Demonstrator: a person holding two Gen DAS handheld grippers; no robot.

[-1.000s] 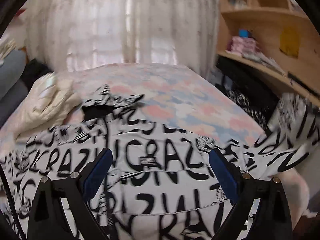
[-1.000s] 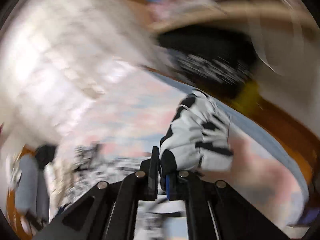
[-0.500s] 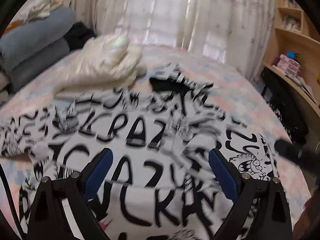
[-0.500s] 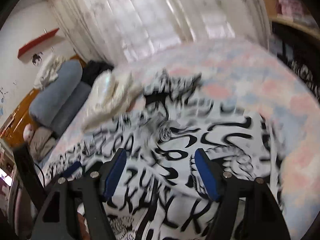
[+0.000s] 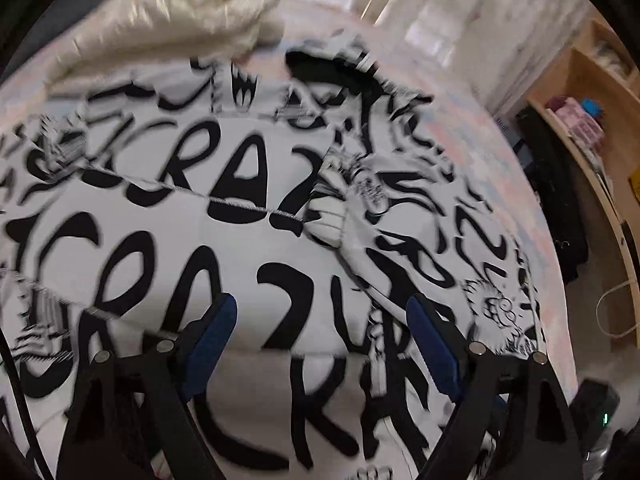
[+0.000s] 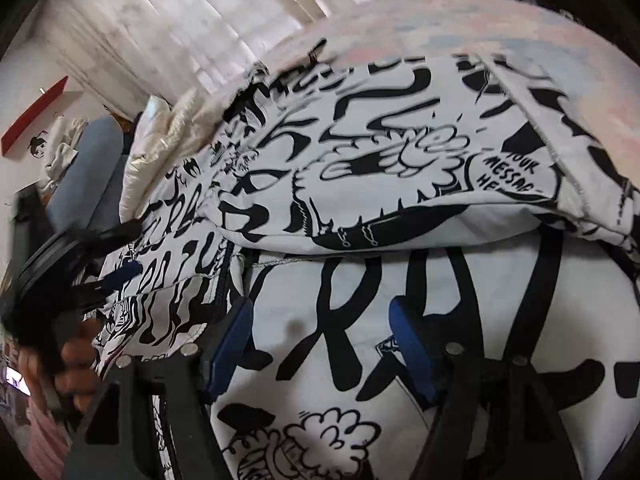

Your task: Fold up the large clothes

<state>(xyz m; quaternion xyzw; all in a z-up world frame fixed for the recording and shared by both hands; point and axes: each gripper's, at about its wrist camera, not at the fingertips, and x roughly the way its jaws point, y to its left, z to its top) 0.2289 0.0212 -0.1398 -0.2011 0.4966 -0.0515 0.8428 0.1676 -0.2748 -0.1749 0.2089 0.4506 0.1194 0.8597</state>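
Hovering low, right gripper (image 6: 320, 344) and left gripper (image 5: 320, 344) are both holding jaws spread, the left's just narrowing, nothing pinched, readying the next fold. Printed garment (image 6: 360, 184) is lying across the bed (image 6: 460, 28), sleeve folded inward; lettering reading "CRAZY", "YOUR MESSAG". Cream jacket (image 5: 168, 12) is resting far left.

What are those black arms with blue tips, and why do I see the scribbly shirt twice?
They are two hand-held grabbers, one in each of a person's hands, each with a camera looking out along its fingers. So you get two pictures of one bed. The left gripper and the right gripper both hover over the black-and-white shirt spread on the bed. Both are open and hold nothing; the left one's fingers have just been closing a little. A cream jacket lies behind the shirt. In the right picture you can spot the person's other hand.
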